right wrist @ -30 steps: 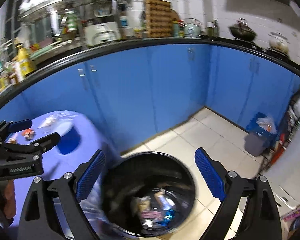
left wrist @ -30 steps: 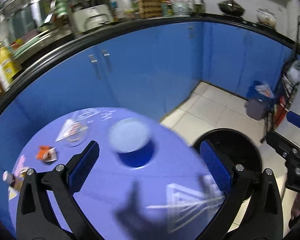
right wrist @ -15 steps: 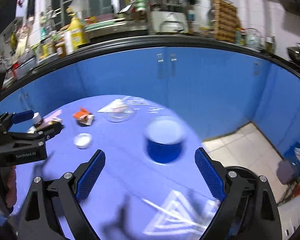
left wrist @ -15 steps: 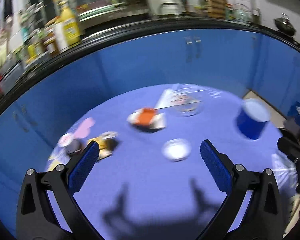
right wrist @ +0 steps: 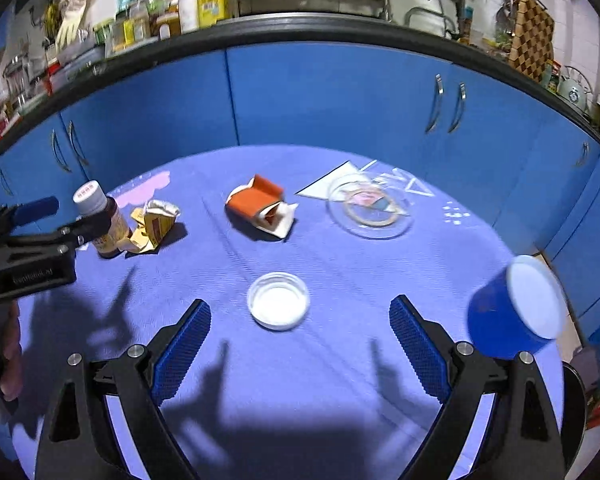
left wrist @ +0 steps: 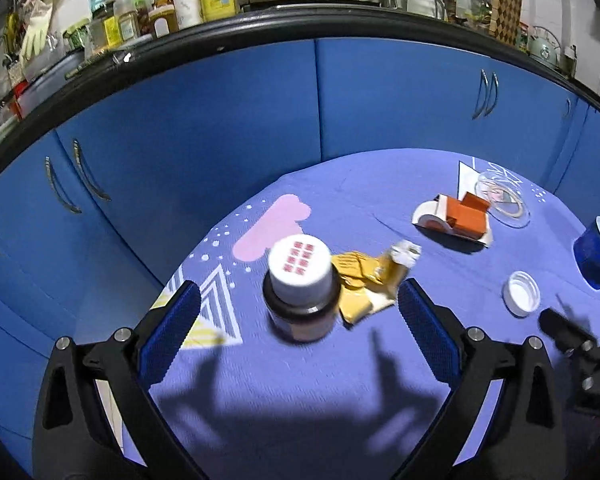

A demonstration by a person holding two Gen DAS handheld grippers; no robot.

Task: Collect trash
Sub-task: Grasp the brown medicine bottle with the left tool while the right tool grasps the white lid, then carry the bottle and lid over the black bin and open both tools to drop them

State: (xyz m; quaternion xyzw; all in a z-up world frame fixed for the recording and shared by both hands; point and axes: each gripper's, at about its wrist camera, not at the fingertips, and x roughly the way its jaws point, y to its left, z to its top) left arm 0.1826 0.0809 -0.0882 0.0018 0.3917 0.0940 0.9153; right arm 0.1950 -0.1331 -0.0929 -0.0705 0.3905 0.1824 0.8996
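A brown bottle with a white cap (left wrist: 300,292) stands on the purple round table (left wrist: 300,392), with a crumpled yellow wrapper (left wrist: 364,280) touching it. My left gripper (left wrist: 296,328) is open and empty, its fingers either side of the bottle, just short of it. An orange and white carton (right wrist: 262,204) lies further back. A white lid (right wrist: 278,300) lies ahead of my right gripper (right wrist: 300,344), which is open and empty. The left gripper shows in the right wrist view (right wrist: 52,220) beside the bottle (right wrist: 100,216).
A clear glass dish (right wrist: 370,210) sits at the back right of the table. A blue cup (right wrist: 516,304) stands near the right edge. Blue cabinets (right wrist: 320,100) and a cluttered counter run behind. A black bin rim (right wrist: 576,412) shows at lower right.
Both grippers have swung left from the bin to the table. The left one has closed in on the brown bottle, the right one on the white lid. Both stayed open.
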